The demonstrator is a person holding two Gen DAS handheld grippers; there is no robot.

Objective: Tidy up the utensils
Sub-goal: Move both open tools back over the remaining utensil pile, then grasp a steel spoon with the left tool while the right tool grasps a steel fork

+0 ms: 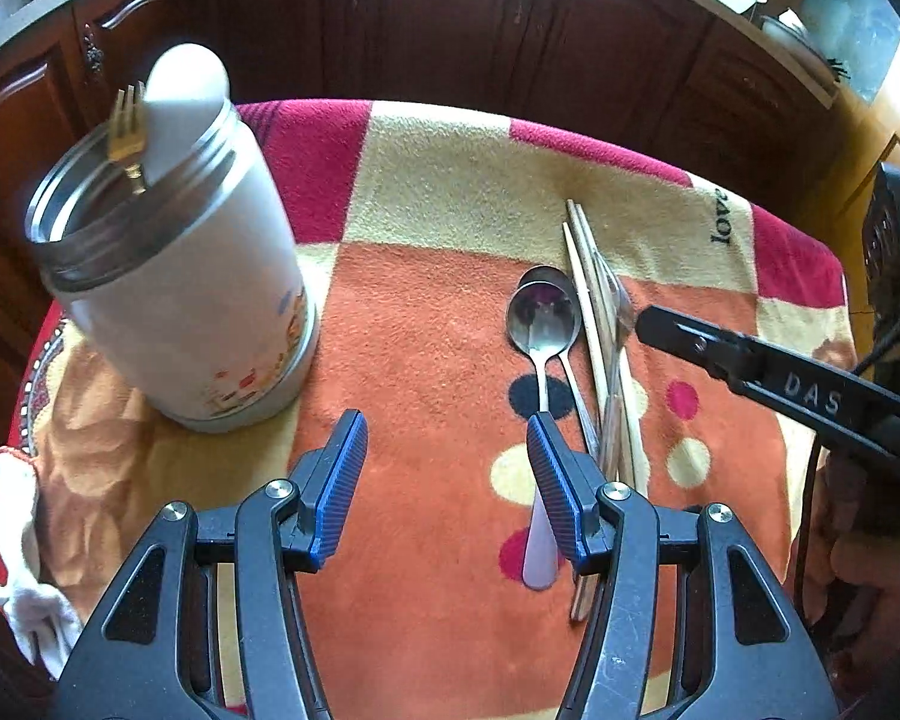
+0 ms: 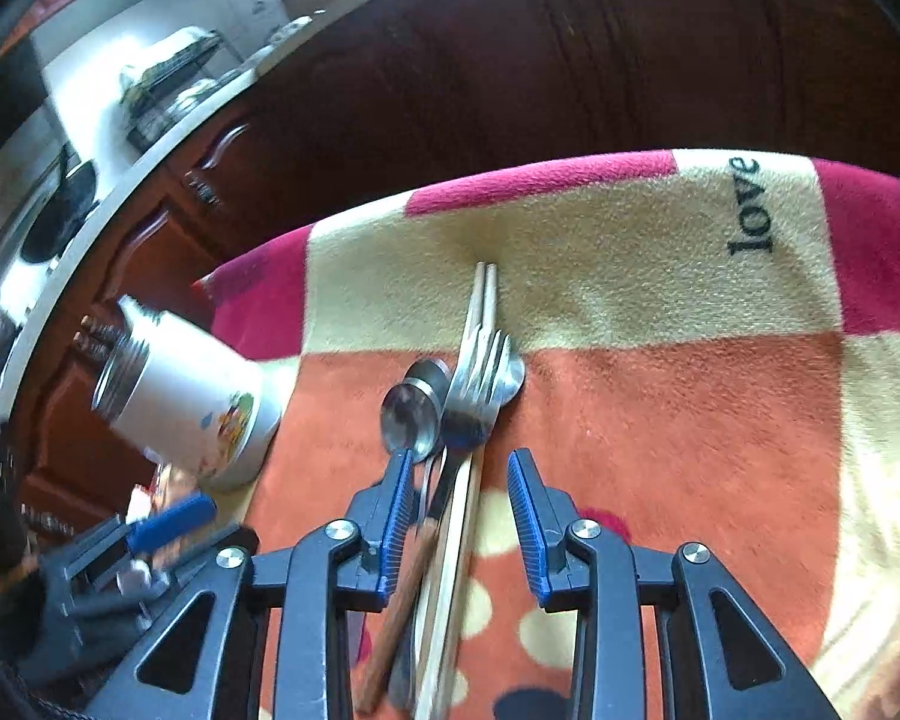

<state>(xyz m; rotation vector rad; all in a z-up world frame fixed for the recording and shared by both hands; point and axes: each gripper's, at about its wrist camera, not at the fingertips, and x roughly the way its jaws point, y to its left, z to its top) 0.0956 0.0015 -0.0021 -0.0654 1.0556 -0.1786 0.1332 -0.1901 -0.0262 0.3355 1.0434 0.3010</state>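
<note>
In the left wrist view, the left tongs [image 1: 447, 480] fill the bottom of the frame, their blue-padded jaws apart with nothing between them. They hang above a surface [image 1: 426, 324] covered by a fleece cloth in orange, cream and magenta blocks, with the word "love" printed near the upper right. At the upper left stands a white canister [image 1: 192, 312] with a metal rim and small coloured pictures near its base; a gold fork [image 1: 127, 132] and a white spoon [image 1: 183, 102] stick up out of its mouth. Right of centre lies a heap of utensils: a steel spoon [image 1: 540, 324] with its bowl facing up and a pale handle running toward the bottom of the frame, just beside the right jaw, and a bundle of chopsticks [image 1: 594, 312] laid along it, touching. The right tongs [image 1: 648, 324] come in from the right edge; their black tip sits just beside the chopsticks, and from here I cannot tell how the jaws stand. A white rag [image 1: 18, 570] hangs at the lower left edge.

In the right wrist view, the right tongs [image 2: 459, 516] are at the bottom centre, jaws apart, straddling the handles of the heap without clamping them. Between and just above the jaws lie the spoon [image 2: 411, 417], a steel fork [image 2: 477, 390] on top of the chopsticks [image 2: 483, 300], and a brown wooden handle [image 2: 402, 606] at the lower centre. The canister [image 2: 186, 414] appears at the left, leaning in the lens, and the left tongs [image 2: 150, 540] show blurred at the lower left. Dark wooden cabinets [image 2: 510, 90] fill the top.
</note>
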